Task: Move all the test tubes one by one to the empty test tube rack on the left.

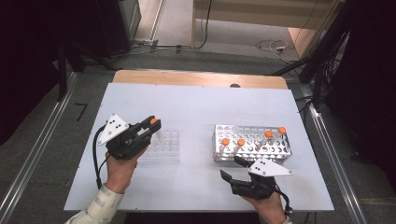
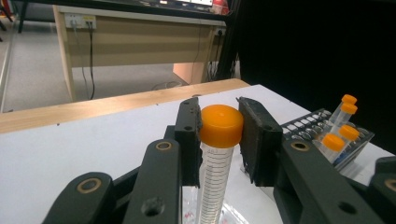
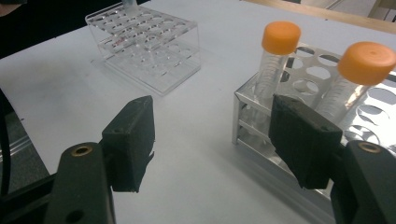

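The table (image 1: 201, 107) has a white top, with a strip of pale wood showing along its far edge. Two racks stand directly on it, well apart: a clear plastic rack (image 1: 164, 148) left of the middle and a metal rack (image 1: 275, 150) to the right, nearer the right edge. The near part of the top lies bare.

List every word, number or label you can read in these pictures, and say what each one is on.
No text can be read.
The tube held by the left gripper carries printed scale lines, with no figures I can make out.
The clear rack shows small red marks, too blurred to read.
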